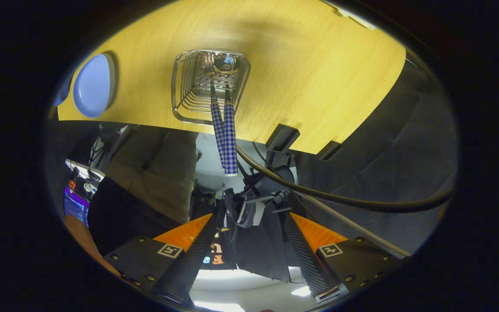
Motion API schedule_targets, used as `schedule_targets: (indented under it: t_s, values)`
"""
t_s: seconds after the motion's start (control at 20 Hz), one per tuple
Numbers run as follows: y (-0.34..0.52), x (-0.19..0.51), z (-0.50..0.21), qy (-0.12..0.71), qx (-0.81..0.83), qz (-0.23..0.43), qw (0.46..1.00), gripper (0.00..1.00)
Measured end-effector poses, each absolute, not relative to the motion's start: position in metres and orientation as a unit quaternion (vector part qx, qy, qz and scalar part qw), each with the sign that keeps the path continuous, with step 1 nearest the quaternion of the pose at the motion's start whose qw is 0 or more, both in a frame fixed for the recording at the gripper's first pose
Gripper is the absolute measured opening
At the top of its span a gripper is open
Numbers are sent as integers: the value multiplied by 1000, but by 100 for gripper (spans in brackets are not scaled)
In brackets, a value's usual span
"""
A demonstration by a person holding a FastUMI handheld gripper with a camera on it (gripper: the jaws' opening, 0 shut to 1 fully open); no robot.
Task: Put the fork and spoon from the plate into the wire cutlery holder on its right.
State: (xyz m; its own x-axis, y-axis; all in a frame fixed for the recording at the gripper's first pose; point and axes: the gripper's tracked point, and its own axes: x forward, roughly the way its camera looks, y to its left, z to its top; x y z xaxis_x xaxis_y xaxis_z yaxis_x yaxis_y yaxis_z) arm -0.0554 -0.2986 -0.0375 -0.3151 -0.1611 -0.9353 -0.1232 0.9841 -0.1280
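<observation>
The gripper (pixel 249 255) is spread wide and empty, well back from the wire cutlery holder (pixel 208 84) on the tabletop (pixel 319 78). Fork (pixel 217 119) and spoon (pixel 230 130) stand inside the holder (handles leaning out), so both look delivered. The plate (pixel 94 84) sits bare beside the holder.

The holder (pixel 209 84) stands on the table (pixel 319 78), well beyond the spread, empty fingers (pixel 191 260). The fork (pixel 217 125) and spoon (pixel 230 134) stand in it, side by side. The plate (pixel 93 85) lies on the table left of the holder, well apart.
</observation>
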Motion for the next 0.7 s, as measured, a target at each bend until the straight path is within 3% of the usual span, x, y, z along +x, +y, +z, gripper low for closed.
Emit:
schedule_targets:
  t_s: [0.2, 0.35, 0.55, 0.7]
  values:
    - [-264, -59, -57, 680, 2, 17, 733, 97]
    - [-250, -51, -65, 538, 34, -17, 842, 97]
    - [-209, -35, -72, 407, 131, -30, 903, 98]
    - [-206, -24, -39, 264, 118, -85, 953, 98]
